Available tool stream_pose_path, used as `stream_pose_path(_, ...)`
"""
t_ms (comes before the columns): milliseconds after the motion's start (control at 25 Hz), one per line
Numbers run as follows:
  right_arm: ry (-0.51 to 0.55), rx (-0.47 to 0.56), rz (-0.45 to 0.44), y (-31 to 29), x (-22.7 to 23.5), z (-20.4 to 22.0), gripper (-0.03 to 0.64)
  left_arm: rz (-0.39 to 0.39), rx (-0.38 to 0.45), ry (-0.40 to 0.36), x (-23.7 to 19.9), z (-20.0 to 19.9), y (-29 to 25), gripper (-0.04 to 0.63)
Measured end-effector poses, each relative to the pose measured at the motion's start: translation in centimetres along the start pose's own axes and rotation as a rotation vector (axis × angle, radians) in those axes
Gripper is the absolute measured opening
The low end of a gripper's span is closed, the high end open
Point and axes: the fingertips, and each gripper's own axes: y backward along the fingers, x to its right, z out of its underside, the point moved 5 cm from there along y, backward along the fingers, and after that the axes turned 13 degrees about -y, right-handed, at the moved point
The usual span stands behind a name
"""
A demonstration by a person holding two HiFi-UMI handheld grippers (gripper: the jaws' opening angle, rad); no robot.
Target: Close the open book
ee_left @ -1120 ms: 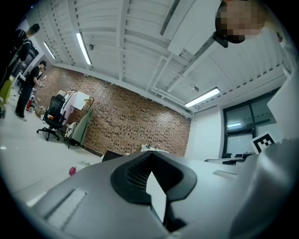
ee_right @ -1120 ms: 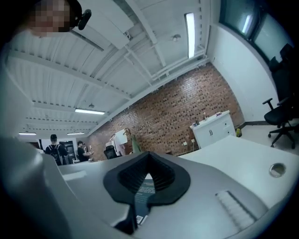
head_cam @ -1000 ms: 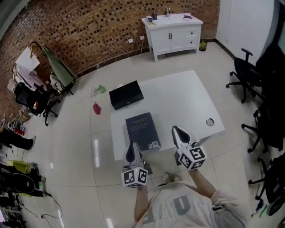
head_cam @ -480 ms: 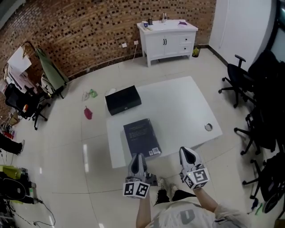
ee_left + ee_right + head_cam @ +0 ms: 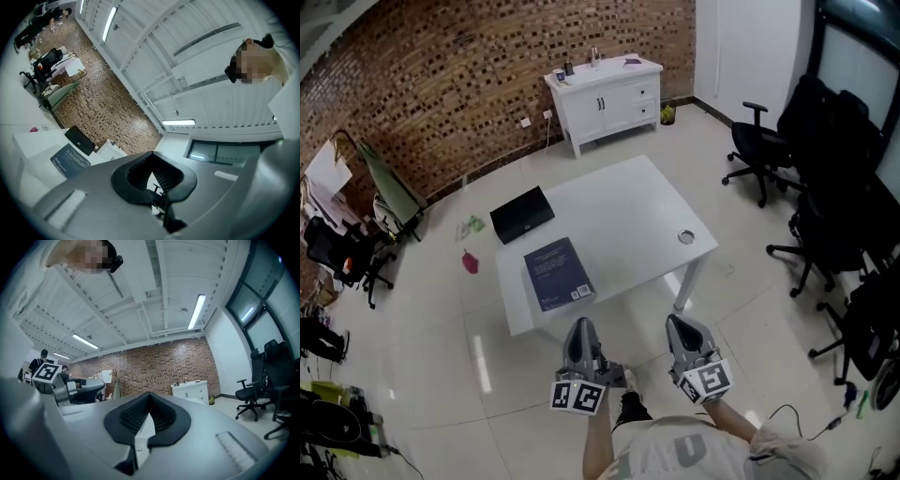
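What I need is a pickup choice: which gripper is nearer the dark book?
Left. The left gripper hangs just off the table, slightly right of the dark book; the right gripper hangs farther right.

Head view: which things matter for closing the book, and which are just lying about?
Job:
- book, already lying shut on the white table
- left gripper and right gripper, both shut and empty, short of the table

Lying about:
- black case beyond the book
- white cabinet
- office chairs
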Motion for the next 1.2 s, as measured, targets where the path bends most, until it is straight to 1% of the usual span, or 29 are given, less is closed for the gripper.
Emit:
stream_pose_path(80,-0.017,0.025,0.018,5.3,0.8,-0.5,0.003,0.01,0.0,-0.001,3.7,0.7,3.3,0.015)
stream_pose_path(200,-0.042,0.072,0.064,14.4,2.0,-0.9,0.003,-0.01,-0.004,0.053,9.3,2.4,9.7,0.015)
stream_pose_path(280,-0.077,0.085,0.077,19.7,3.0,-1.3,0.003,-0.021,-0.008,0.058,13.5,3.2,13.5,0.015)
stream_pose_path(400,-0.144,0.074,0.045,25.4,2.6,-1.9,0.003,-0.034,-0.028,0.004,18.6,2.9,18.2,0.015)
stream_pose_path(520,-0.167,0.083,-0.019,28.3,0.9,-3.5,0.003,-0.045,-0.013,-0.065,21.8,1.1,21.3,0.015)
stream_pose_path(600,-0.2,0.077,-0.074,28.9,-0.5,-4.5,0.003,-0.06,-0.003,-0.111,23.1,-0.2,22.9,0.015)
stream_pose_path(680,-0.243,0.05,-0.15,29.2,-2.1,-4.9,0.003,-0.077,-0.005,-0.147,23.8,-1.2,24.6,0.015)
stream_pose_path(760,-0.273,0.013,-0.216,29.9,-3.9,-4.9,0.005,-0.095,-0.005,-0.16,24.6,-2.0,26.6,0.015)
stream_pose_path(840,-0.281,-0.027,-0.258,31.3,-5.9,-4.6,0.0,-0.12,-0.012,-0.183,25.4,-2.6,29.3,0.015)
stream_pose_path(920,-0.269,-0.039,-0.272,32.3,-8.0,-4.4,0.0,-0.139,-0.026,-0.251,25.6,-3.3,31.3,0.015)
stream_pose_path(1000,-0.262,-0.037,-0.265,32.5,-9.9,-4.1,-0.002,-0.14,-0.034,-0.335,25.5,-4.0,32.4,0.015)
stream_pose_path(1040,-0.26,-0.038,-0.264,33.0,-10.8,-3.9,-0.002,-0.134,-0.037,-0.358,25.5,-4.2,33.3,0.015)
stream_pose_path(1120,-0.245,-0.035,-0.26,35.0,-12.7,-3.2,0.0,-0.126,-0.051,-0.36,25.9,-4.2,35.9,0.015)
stream_pose_path(1200,-0.235,-0.015,-0.253,37.0,-15.2,-2.7,0.0,-0.131,-0.062,-0.356,25.9,-5.1,38.5,0.015)
